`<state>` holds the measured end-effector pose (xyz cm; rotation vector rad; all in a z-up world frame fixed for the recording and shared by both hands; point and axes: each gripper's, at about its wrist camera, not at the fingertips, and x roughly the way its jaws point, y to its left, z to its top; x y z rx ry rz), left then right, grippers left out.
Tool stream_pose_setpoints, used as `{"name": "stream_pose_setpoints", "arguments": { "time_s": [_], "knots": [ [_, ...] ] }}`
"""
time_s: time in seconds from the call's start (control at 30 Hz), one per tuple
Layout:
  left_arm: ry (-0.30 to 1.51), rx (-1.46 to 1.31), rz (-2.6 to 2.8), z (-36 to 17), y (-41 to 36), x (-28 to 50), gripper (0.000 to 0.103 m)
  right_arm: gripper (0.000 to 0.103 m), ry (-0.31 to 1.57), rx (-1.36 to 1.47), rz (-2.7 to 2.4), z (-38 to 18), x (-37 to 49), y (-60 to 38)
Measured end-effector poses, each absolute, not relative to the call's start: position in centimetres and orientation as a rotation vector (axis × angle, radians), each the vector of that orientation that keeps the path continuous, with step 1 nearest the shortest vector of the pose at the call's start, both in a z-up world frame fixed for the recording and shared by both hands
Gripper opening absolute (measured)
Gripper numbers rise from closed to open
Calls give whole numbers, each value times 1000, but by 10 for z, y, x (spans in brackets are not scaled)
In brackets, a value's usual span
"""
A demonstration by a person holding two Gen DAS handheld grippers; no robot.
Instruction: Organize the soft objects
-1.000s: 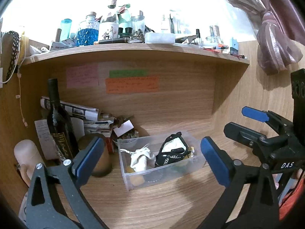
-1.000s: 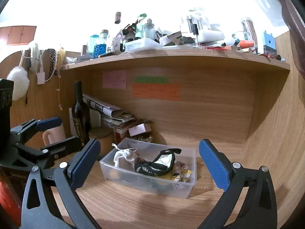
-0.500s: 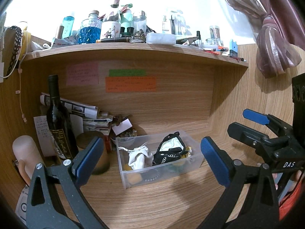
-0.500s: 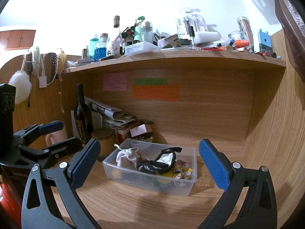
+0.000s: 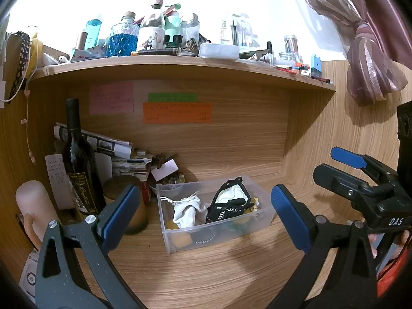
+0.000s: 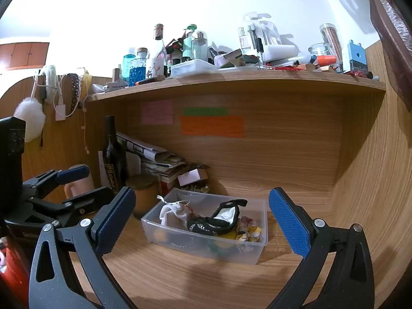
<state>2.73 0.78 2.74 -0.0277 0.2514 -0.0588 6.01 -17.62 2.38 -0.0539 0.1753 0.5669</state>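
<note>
both claws hang above the wooden worktop [image 5: 206, 278], side by side and aimed into the alcove under the cluttered wooden shelf [image 5: 180, 63]. the left claw [image 5: 203, 213] has its blue-padded fingers spread wide with nothing between them, and the right claw [image 6: 202, 221] is spread just as wide and equally empty; each shows at the edge of the other's view.

ahead of them sits a clear rectangular plastic bin [image 5: 180, 242] on the worktop, clear of both claws. inside it, toward the left end, lies a white drawstring cloth pouch [image 5: 188, 209]; beside that, a black soft item with a white lining [image 5: 229, 202], its strap arching above the rim. at the right end is a crumpled yellow-and-white patterned cloth [image 6: 248, 229]. a few rounded yellowish shapes rest on the bin's floor, too blurred through the plastic to name.

left of the bin stands a brown cylindrical jar with a wooden lid [image 5: 123, 188], and further left a tall dark wine bottle [image 5: 78, 159], upright against a pile of rolled newspapers [image 5: 103, 141]. on the back panel are a pink note [image 5: 111, 97], a green strip [image 5: 173, 97] and an orange note [image 5: 177, 112].
</note>
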Motion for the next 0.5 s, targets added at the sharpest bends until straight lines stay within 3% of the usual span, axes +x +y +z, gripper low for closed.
{"name": "stream_pose_setpoints", "arguments": {
  "time_s": [0.5],
  "knots": [
    [254, -30, -53, 27, 8, 28, 103, 103, 176, -52, 568, 24, 60, -176]
  ]
}}
